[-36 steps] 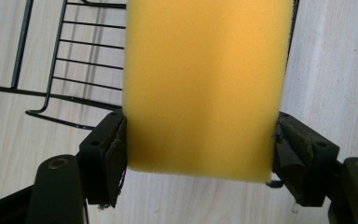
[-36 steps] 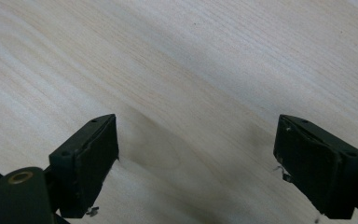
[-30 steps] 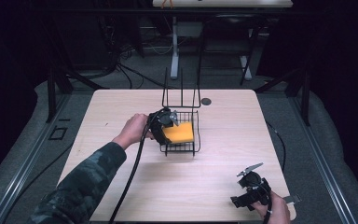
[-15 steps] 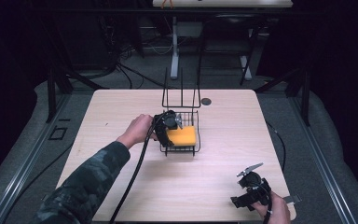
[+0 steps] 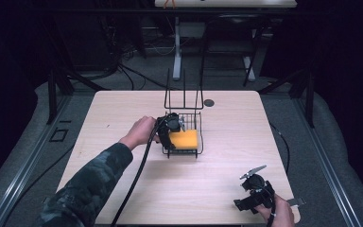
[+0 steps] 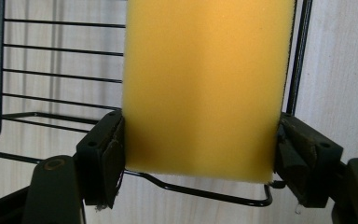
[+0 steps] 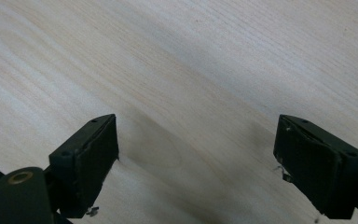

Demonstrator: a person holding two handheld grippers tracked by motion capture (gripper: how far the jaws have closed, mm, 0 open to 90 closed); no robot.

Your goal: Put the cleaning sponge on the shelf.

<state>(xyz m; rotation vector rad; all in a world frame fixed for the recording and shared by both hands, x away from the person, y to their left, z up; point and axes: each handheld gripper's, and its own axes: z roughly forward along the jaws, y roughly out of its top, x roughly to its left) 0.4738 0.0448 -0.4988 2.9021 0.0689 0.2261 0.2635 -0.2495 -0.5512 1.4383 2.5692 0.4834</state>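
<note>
A yellow sponge lies inside a black wire basket at the middle of the table. My left gripper reaches into the basket from its left side. In the left gripper view the sponge stands between the two pads, which touch its left and right edges. Those jaws have just been opening, with the sponge still between them, and its sides look barely squeezed. The basket's wires run behind and under it. My right gripper rests near the table's front right corner, open over bare wood.
The basket's tall wire handle rises at its far side. A small dark round disc lies on the table just behind it. The left gripper's cable trails toward the front edge. The wooden table ends close to my right hand.
The left gripper and the sponge have shifted slightly rightward and down, and the sponge now lies flatter in the basket. The right gripper has not moved.
</note>
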